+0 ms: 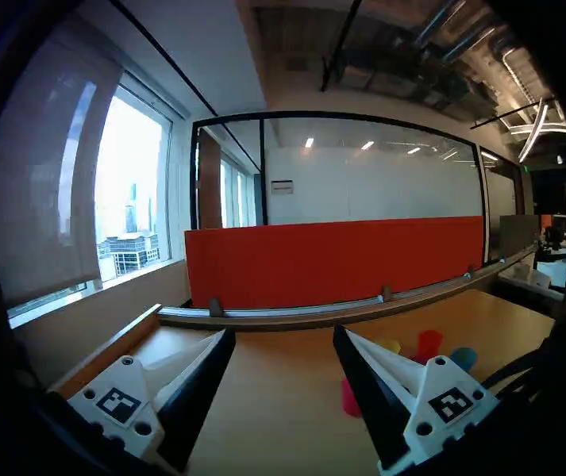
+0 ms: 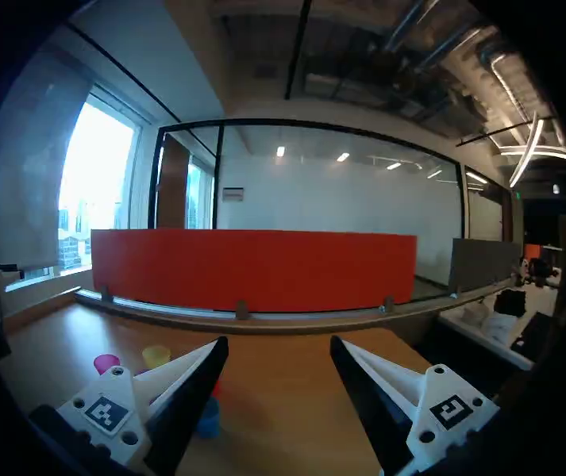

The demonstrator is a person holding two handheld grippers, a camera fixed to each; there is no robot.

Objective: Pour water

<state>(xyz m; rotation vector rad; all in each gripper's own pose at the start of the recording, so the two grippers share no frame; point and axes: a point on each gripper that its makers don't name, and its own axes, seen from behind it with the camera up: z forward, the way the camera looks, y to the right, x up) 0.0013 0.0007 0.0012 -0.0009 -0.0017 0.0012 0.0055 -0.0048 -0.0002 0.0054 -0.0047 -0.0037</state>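
Left gripper (image 1: 283, 333) over the desk (image 1: 283, 412), fingers apart, nothing held. Cups sit to its right: pink cup (image 1: 350, 399) nearest, then yellow cup (image 1: 390, 346), red cup (image 1: 428, 345) and blue cup (image 1: 463, 358) farther. My right gripper (image 2: 277, 343) is also apart and empty, with the cups near its left finger.

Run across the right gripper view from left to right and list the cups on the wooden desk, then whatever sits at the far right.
Pink cup → yellow cup → blue cup → white desk
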